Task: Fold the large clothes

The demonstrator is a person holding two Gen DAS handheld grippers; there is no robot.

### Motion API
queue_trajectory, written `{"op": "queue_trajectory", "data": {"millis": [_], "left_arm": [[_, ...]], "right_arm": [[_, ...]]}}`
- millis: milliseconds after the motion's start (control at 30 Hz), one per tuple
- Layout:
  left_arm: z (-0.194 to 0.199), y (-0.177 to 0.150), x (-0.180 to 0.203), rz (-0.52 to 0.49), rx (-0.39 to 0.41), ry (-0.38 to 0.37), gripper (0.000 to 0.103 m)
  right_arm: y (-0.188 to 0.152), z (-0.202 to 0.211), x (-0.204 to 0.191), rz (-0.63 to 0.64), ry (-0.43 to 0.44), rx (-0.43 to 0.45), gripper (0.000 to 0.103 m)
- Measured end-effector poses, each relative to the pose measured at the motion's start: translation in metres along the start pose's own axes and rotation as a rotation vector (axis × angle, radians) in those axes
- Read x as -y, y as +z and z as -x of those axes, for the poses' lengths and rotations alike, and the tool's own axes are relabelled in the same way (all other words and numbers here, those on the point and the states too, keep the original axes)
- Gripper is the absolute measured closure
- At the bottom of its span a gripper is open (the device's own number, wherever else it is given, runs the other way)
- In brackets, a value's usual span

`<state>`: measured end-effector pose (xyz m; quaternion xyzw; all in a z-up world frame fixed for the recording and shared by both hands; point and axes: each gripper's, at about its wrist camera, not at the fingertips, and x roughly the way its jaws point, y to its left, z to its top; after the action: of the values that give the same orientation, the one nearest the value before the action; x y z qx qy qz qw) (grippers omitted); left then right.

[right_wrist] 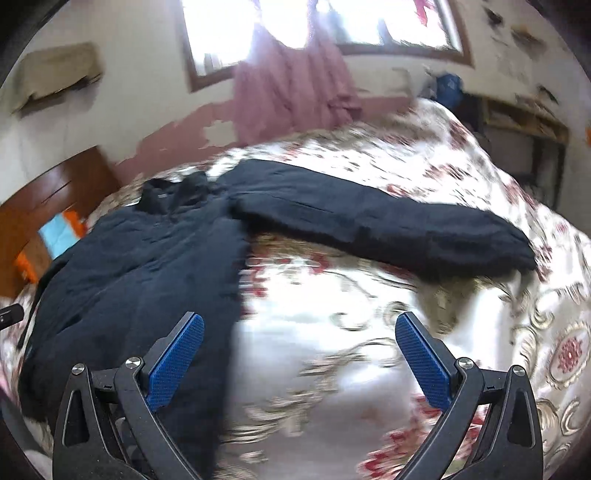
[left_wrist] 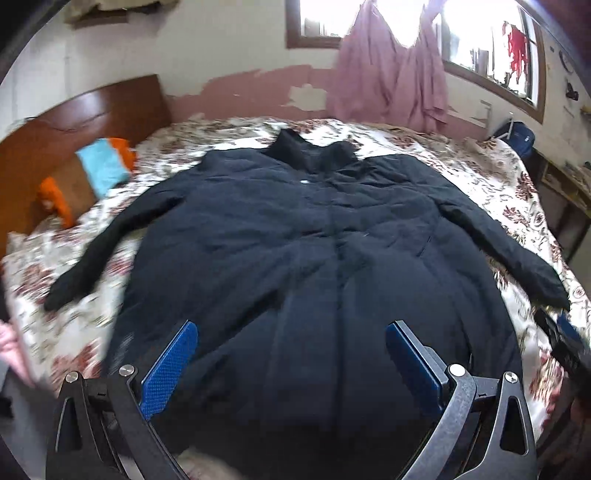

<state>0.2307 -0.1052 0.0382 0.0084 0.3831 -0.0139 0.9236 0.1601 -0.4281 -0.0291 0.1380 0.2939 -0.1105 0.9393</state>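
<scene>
Below both gaping grippers lies the coat [left_wrist: 314, 240] (spread flat).

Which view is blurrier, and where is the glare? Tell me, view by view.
Right wrist view: heavy motion smear across the bedspread and the coat; window blown out white. Left wrist view: sharper, the coat readable, slight smear at the left edge; window also overexposed. Both bend straight lines, fisheye style.

bedspread [right_wrist: 332, 314] bare beside coat [right_wrist: 140, 266] | sleeve [right_wrist: 388, 225] lies across
</scene>
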Motion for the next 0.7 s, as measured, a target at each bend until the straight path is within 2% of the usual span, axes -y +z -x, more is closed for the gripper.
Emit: {"op": "queue_trajectory", "data": {"millis": [100,167,233,300,467,567,600,633,667,700], "left_arm": [[-0.031,0.018,0.024,-0.029,-0.002,-0.017,0.000],[-0.046,0.027,0.039,-0.056,0.001,-0.034,0.000],[-0.068,0.039,0.059,-0.075,0.005,-0.076,0.000],[-0.088,0.052,0.077,-0.081,0.010,-0.109,0.000],[-0.136,0.083,0.119,-0.083,0.007,-0.133,0.000],[-0.166,0.098,0.138,-0.068,-0.029,-0.207,0.000],[-0.179,0.103,0.143,-0.065,-0.039,-0.256,0.000],[-0.186,0.105,0.145,-0.059,-0.043,-0.266,0.000],[-0.196,0.108,0.144,-0.035,-0.054,-0.268,0.001],[-0.203,0.110,0.146,-0.017,-0.064,-0.273,0.001]], "right_arm": [[0.007,-0.017,0.030,-0.059,-0.077,-0.025,0.001],[0.015,-0.024,0.050,-0.101,-0.097,-0.035,0.001],[0.021,-0.033,0.070,-0.166,-0.076,-0.059,0.001],[0.028,-0.048,0.092,-0.258,-0.021,-0.114,0.001],[0.037,-0.072,0.127,-0.438,-0.072,-0.120,0.001],[0.030,-0.088,0.153,-0.613,-0.046,-0.117,0.001],[0.024,-0.097,0.164,-0.697,-0.012,-0.128,0.001],[0.018,-0.105,0.172,-0.761,0.020,-0.139,0.002],[0.010,-0.113,0.181,-0.831,0.047,-0.158,0.007],[0.004,-0.118,0.187,-0.885,0.062,-0.166,0.021]]}}
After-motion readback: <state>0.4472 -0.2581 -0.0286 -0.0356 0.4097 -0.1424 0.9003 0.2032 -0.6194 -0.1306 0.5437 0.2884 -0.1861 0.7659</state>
